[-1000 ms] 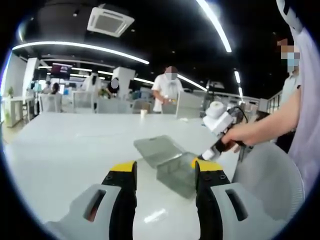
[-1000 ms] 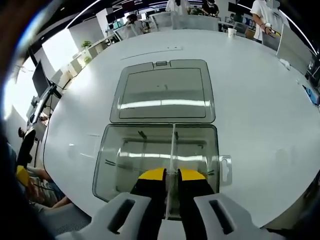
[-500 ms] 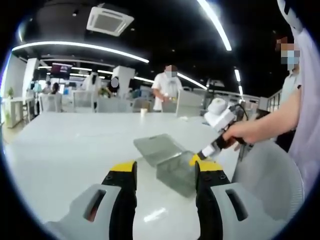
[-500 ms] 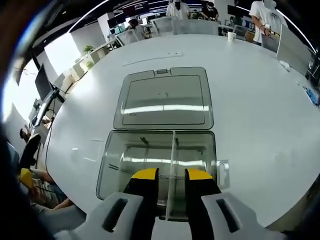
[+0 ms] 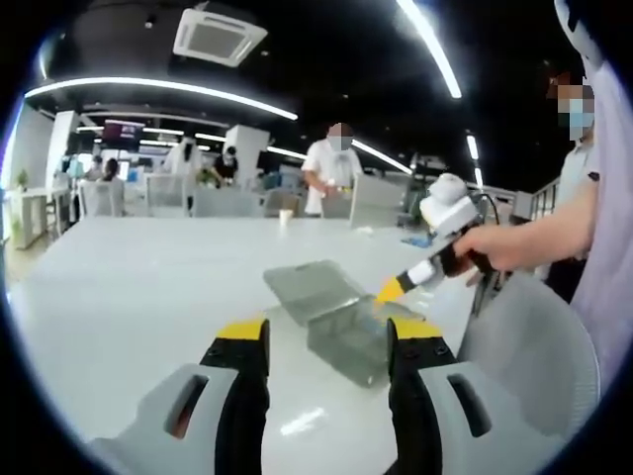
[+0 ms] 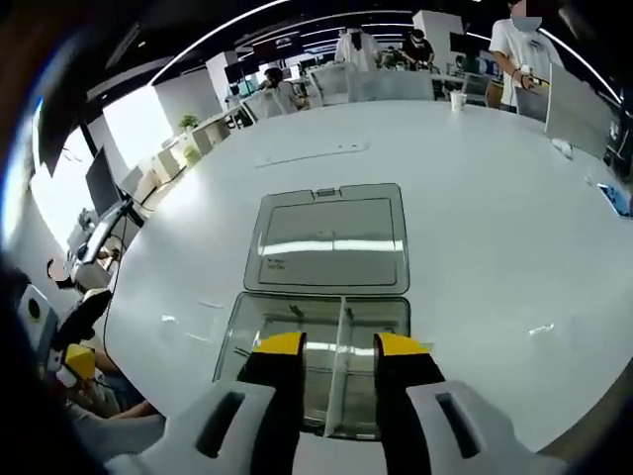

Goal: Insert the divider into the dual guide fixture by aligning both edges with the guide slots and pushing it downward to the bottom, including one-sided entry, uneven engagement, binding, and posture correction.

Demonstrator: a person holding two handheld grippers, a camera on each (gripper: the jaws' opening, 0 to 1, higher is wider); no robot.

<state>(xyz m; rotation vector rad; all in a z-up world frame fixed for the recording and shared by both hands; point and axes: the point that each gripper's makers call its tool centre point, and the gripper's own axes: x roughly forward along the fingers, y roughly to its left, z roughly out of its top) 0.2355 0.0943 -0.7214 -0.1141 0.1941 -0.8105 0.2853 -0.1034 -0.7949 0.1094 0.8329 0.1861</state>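
A clear plastic box [image 6: 259,332] with its lid [image 6: 331,237] folded open flat behind it sits on the white table [image 6: 495,228]. The thin clear divider [image 6: 341,319] stands upright across the middle of the box. My right gripper [image 6: 340,344] is open, its yellow-tipped jaws on either side of the divider and apart from it. In the left gripper view the same box [image 5: 341,327] lies just past my left gripper [image 5: 329,336], which is open with nothing in it. The right gripper [image 5: 392,290] hovers above the box's right end, held by a hand.
A paper cup [image 6: 458,99] stands near the table's far edge, where people stand and sit. A pale chair back [image 5: 539,346] is close on the right in the left gripper view. The table's near edge runs just below the box.
My right gripper has opened, let go of the divider and pulled back and up from the box. The divider stays standing in the box. The left gripper has held still.
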